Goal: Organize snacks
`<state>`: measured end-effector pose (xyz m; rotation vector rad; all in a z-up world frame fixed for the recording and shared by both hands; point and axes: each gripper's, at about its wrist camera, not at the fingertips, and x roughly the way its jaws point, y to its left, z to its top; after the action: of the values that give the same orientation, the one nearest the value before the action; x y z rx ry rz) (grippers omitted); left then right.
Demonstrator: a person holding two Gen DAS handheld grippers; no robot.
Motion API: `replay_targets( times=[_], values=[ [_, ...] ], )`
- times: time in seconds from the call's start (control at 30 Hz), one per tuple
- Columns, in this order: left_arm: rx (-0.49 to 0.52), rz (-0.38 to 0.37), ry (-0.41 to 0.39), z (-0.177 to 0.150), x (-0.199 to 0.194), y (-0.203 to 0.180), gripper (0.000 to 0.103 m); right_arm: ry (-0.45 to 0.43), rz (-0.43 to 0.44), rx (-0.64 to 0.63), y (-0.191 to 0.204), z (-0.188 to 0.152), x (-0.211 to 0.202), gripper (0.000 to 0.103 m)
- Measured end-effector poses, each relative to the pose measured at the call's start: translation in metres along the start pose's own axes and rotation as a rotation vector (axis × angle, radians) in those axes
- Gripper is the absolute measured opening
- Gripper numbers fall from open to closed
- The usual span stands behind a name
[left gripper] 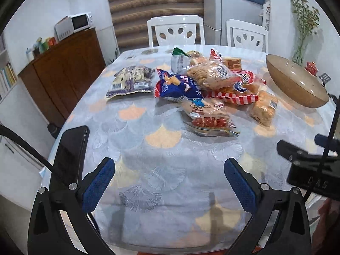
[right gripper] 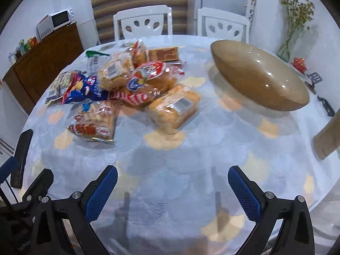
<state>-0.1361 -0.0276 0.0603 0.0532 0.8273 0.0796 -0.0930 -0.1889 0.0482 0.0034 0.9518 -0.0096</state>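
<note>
From the left wrist view, the left claw [left gripper: 169,182] hung spread wide over the near part of the bench [left gripper: 170,201], nothing between its blue pads [left gripper: 98,184]. The cloth under and ahead of it lay bare up to the snack pile [left gripper: 212,87], which sat past the middle of the bench. A purple packet [left gripper: 131,81] lay flat by itself to the left of the pile, near the left edge. A blue bag [left gripper: 178,87] touched the heap's left side, and a clear pack with red lettering [left gripper: 209,114] was the nearest item. A black phone [left gripper: 70,155] rested along the near left edge, just beside the left finger. The tan bowl [left gripper: 297,82] stood at the far right, apart from the pile; nothing could be seen inside it. The other tool's black body [left gripper: 308,161] showed at the right edge.

From the right wrist view, the right claw [right gripper: 172,193] was likewise spread, holding nothing, above open cloth. The snack pile [right gripper: 131,85] lay ahead and to the left, a wrapped bread pack [right gripper: 176,108] its nearest right-hand piece. The tan bowl [right gripper: 259,78] stood ahead to the right, well apart from the snacks, with open bench [right gripper: 212,138] between them. A brown paper-like object [right gripper: 327,136] sat at the right edge, and two white chairs [right gripper: 144,23] stood behind the far rim.
</note>
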Motion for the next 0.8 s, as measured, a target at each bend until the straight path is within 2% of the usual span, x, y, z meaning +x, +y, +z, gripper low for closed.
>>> replay_targets(
  times=[0.17,0.3,0.6,0.8],
  values=[
    [-0.029,-0.073,0.044,0.001,0.008,0.001,0.102,0.038,0.008,0.009,-0.009,0.006,0.004,0.103],
    [-0.006,-0.063,0.038,-0.001,0.009,-0.006,0.102,0.057,-0.011,-0.014,-0.014,0.007,0.006,0.103],
    [0.072,-0.052,0.005,0.011,0.001,-0.012,0.102,0.094,0.049,-0.029,-0.022,0.011,0.008,0.103],
    [0.105,-0.091,-0.007,0.024,-0.003,-0.011,0.102,0.095,0.063,-0.026,-0.027,0.015,0.003,0.103]
  ],
)
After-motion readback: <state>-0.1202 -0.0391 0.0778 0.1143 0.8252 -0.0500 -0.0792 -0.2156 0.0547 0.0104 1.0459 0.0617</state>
